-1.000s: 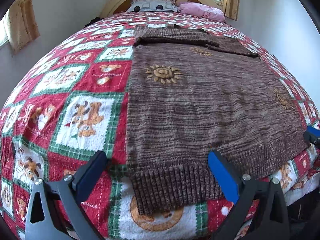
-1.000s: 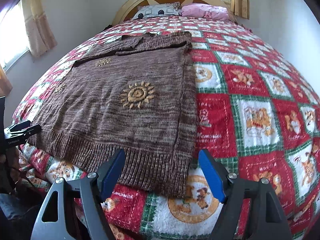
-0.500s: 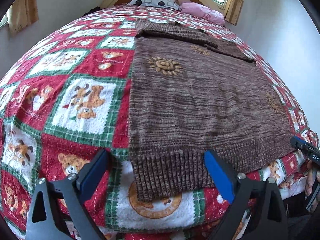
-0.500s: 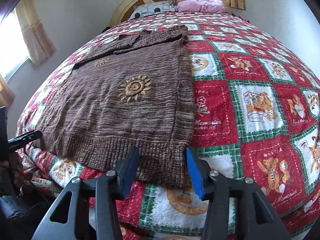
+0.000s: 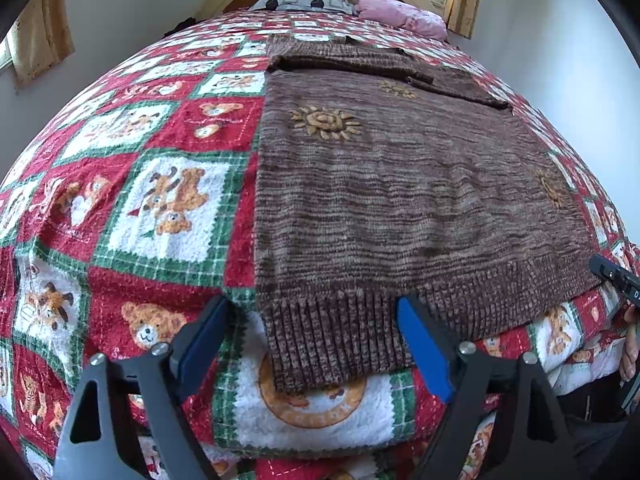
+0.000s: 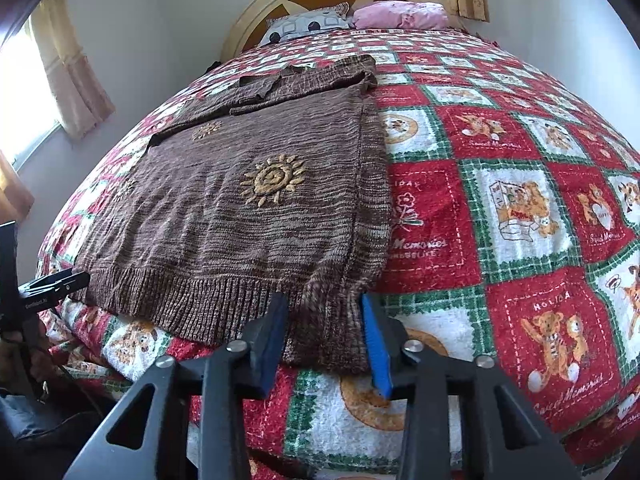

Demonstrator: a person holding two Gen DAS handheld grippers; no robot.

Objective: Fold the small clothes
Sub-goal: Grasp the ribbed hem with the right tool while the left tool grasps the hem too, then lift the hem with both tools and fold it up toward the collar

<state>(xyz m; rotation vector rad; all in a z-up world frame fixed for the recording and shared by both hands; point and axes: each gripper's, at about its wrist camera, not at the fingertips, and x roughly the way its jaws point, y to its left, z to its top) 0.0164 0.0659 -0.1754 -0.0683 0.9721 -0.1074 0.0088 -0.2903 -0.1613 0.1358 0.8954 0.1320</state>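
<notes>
Brown sweater (image 6: 240,220) hem between closing right gripper (image 6: 324,344) jaws (bunched).

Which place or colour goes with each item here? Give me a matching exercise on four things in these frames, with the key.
Things:
1. brown sweater
2. pink pillow
3. sun motif
4. left tool

Descriptions:
A. lies at the head of the bed, beside the grey patterned pillow
B. golden yellow stitching on the knit
C. spread flat on the teddy bear quilt
D. straddles a corner of the ribbed hem, fingers wide apart

Pairs: 1-C, 2-A, 3-B, 4-D
</notes>
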